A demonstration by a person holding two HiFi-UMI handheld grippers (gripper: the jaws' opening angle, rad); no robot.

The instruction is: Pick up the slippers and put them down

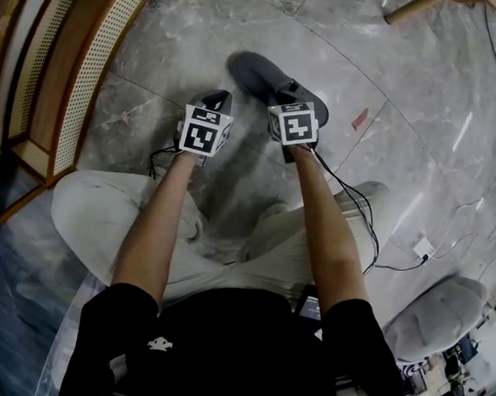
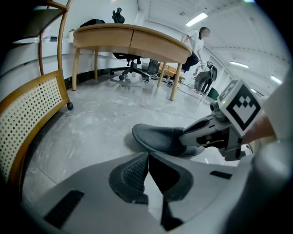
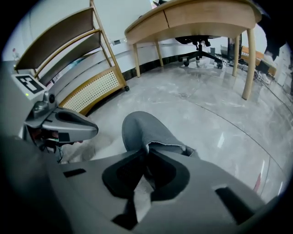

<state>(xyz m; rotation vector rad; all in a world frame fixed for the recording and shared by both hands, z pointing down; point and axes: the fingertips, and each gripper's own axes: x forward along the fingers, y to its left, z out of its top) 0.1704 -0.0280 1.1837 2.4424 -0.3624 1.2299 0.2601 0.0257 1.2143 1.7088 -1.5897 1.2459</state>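
A dark grey slipper [image 1: 256, 70] lies toe-away on the marble floor, just ahead of both grippers. My right gripper [image 1: 288, 92] is shut on the edge of its opening, and grey fabric shows pinched between the pads in the right gripper view, where the slipper [image 3: 142, 130] stretches forward from the gripper [image 3: 147, 154]. The left gripper view shows the same slipper [image 2: 158, 137] low on the floor with the right gripper [image 2: 190, 133] on it. My left gripper [image 1: 219, 98] hangs beside it to the left, pads together [image 2: 147, 157] with nothing between them. No second slipper is in view.
A wooden shelf unit with cane panels [image 1: 79, 60] stands at the left. A curved wooden desk [image 2: 132, 39] and an office chair [image 2: 132, 68] are farther off, with a person [image 2: 197, 43] standing behind. Cables [image 1: 397, 264] and a pink scrap [image 1: 359, 118] lie on the floor at right.
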